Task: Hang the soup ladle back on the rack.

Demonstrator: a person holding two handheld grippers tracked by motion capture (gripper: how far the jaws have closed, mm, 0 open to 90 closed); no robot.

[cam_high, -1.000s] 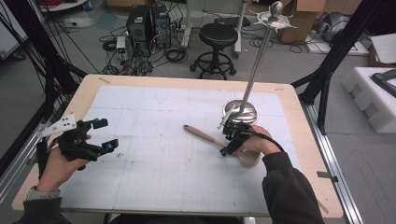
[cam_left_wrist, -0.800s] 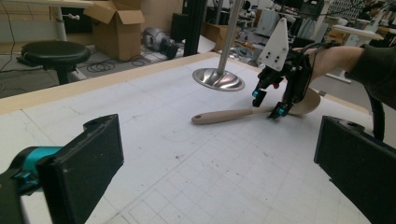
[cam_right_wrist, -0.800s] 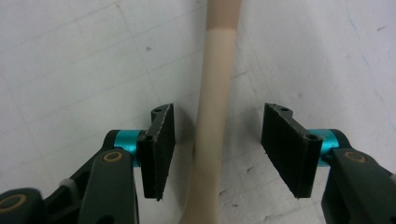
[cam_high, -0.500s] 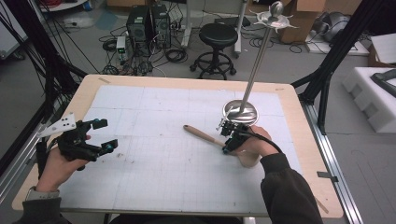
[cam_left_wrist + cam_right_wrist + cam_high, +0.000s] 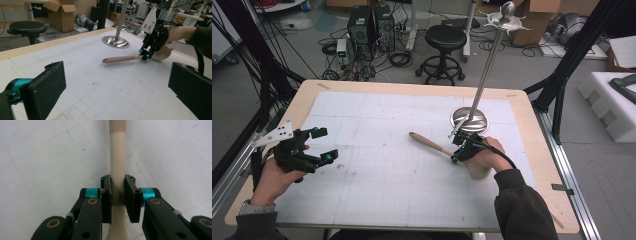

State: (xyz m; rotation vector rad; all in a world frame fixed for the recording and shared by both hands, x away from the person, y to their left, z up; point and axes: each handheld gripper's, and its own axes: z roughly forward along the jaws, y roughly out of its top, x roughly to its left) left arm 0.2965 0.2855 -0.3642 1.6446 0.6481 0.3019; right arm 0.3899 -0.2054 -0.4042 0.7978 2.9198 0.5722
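Right gripper [image 5: 117, 195]: my jaws have just been closing, now clamped on the wooden spoon [image 5: 117, 157] handle.
Left gripper [image 5: 117, 82]: I hold it wide, nothing between.

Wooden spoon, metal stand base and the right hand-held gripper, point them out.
wooden spoon [image 5: 428, 142], high view, on its handle
metal stand base [image 5: 115, 41], left gripper view, on its round dish
right hand-held gripper [image 5: 117, 195], right gripper view, between its fingertips

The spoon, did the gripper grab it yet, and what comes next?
Done: the right gripper has just been closing, and its pads now press both sides of the spoon handle. In hand: the spoon seems to lie on the table beside the metal stand. Left: lifting it, probably. The left gripper waits open, holding nothing.
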